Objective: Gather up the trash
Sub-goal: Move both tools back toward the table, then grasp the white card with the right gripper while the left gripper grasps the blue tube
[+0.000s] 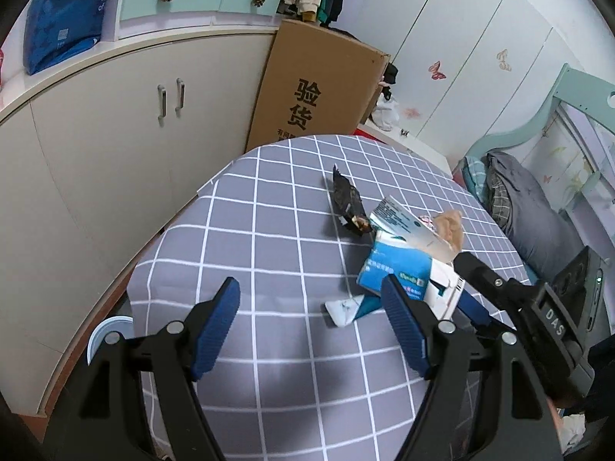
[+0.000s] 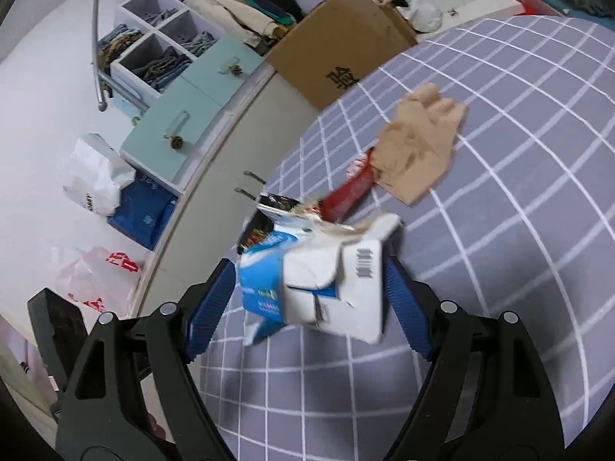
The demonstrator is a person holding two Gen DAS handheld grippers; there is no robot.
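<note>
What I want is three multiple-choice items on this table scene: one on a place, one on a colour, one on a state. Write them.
1. Where does the dark wrapper lie?
A. on the tablecloth
B. inside a drawer
C. on the floor

2. What colour is the tablecloth?
A. red with dots
B. grey with white lines
C. plain green

3. How is the left claw?
A. shut on a cup
B. shut on the wrapper
C. open and empty

Answers:
1 A, it lies on the cloth beyond the carton.
2 B, a white grid shows on grey.
3 C, its fingers stand apart over bare cloth.
</note>
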